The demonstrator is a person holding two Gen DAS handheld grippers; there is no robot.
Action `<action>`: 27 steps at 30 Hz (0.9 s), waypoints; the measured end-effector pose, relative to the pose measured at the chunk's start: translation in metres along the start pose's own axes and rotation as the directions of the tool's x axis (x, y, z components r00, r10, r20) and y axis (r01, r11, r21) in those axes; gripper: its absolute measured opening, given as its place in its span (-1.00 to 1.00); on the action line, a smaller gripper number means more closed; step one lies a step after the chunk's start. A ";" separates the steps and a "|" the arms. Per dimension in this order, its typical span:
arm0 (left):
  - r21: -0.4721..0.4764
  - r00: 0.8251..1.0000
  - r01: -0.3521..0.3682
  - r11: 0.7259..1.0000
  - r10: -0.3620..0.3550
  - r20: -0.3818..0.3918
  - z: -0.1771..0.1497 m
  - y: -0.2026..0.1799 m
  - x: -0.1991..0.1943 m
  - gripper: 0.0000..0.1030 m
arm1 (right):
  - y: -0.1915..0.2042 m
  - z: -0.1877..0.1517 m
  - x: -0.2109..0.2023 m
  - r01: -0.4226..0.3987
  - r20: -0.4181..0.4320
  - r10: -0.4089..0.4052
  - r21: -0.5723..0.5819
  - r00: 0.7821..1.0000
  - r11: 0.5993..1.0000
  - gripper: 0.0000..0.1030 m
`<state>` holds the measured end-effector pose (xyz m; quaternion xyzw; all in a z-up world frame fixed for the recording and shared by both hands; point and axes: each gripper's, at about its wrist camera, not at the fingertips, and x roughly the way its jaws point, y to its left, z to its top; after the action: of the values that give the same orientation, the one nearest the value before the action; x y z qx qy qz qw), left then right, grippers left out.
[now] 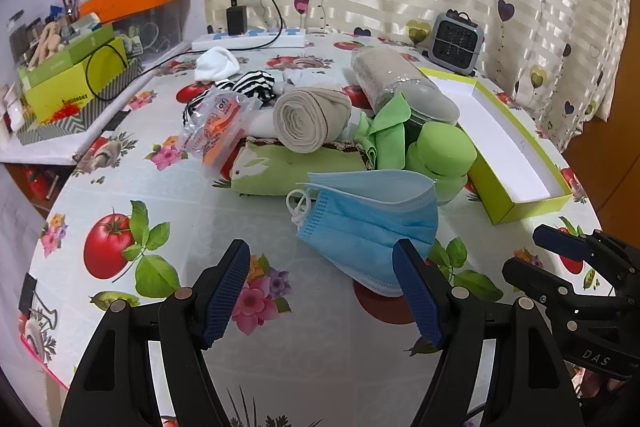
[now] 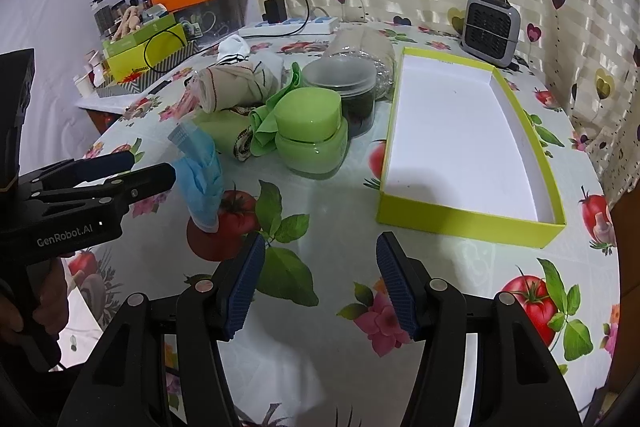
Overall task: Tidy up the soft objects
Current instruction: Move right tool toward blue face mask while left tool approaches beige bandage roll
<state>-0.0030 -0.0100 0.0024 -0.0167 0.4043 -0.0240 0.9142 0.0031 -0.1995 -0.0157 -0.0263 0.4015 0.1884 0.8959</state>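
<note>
- Lower centre of left view: left gripper [image 1: 322, 291] spread wide, right pad against blue face mask [image 1: 372, 223].
- Lower centre of right view: right gripper [image 2: 320, 285] spread, empty, above tablecloth [image 2: 340, 195]; yellow-green box [image 2: 472, 219] upper right, empty.

The tablecloth [image 2: 328, 211] looks glossy and smooth, the mask [image 1: 372, 223] a matt pleated fabric, the bandage roll [image 1: 308, 117] coarse woven cloth, the green jar [image 2: 314, 131] shiny plastic, the box [image 2: 460, 143] matt card, the finger pads [image 1: 226, 291] ribbed blue rubber
</note>
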 end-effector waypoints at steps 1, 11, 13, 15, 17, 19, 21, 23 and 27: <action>0.000 1.000 0.001 1.000 -0.001 0.000 0.000 0.000 0.000 0.44 | 0.000 0.001 0.000 -0.002 0.000 0.002 -0.002 1.000 1.000 0.14; -0.005 1.000 0.009 1.000 -0.009 -0.005 -0.001 0.001 0.001 0.44 | 0.000 0.003 0.003 -0.010 0.000 0.010 -0.005 1.000 1.000 0.14; -0.006 1.000 0.012 1.000 -0.012 -0.007 -0.001 0.000 0.002 0.44 | 0.001 0.003 0.003 -0.010 0.000 0.010 -0.005 1.000 1.000 0.14; -0.005 1.000 0.012 1.000 -0.012 -0.008 -0.002 -0.001 0.002 0.44 | 0.001 0.003 0.003 -0.010 -0.001 0.010 -0.005 1.000 1.000 0.14; -0.004 1.000 0.014 1.000 -0.014 -0.008 -0.002 -0.003 0.002 0.44 | 0.001 0.003 0.003 -0.011 -0.001 0.011 -0.006 1.000 1.000 0.14; -0.004 1.000 0.016 1.000 -0.016 -0.010 -0.002 -0.004 0.003 0.44 | 0.001 0.003 0.003 -0.010 0.000 0.010 -0.005 1.000 1.000 0.14; -0.005 1.000 0.015 1.000 -0.015 -0.011 -0.001 -0.003 0.003 0.44 | 0.001 0.004 0.004 -0.015 0.000 0.015 -0.006 1.000 1.000 0.14; -0.007 1.000 0.017 1.000 -0.017 -0.014 -0.001 -0.003 0.005 0.44 | 0.002 0.004 0.005 -0.020 0.002 0.020 -0.007 1.000 1.000 0.14; -0.016 1.000 0.014 1.000 -0.015 -0.018 -0.001 -0.002 0.007 0.44 | 0.005 0.005 0.008 -0.036 0.004 0.036 -0.014 0.999 0.999 0.14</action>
<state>0.0009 -0.0119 -0.0030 -0.0268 0.4127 -0.0276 0.9101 0.0095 -0.1916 -0.0178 -0.0246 0.3987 0.2075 0.8930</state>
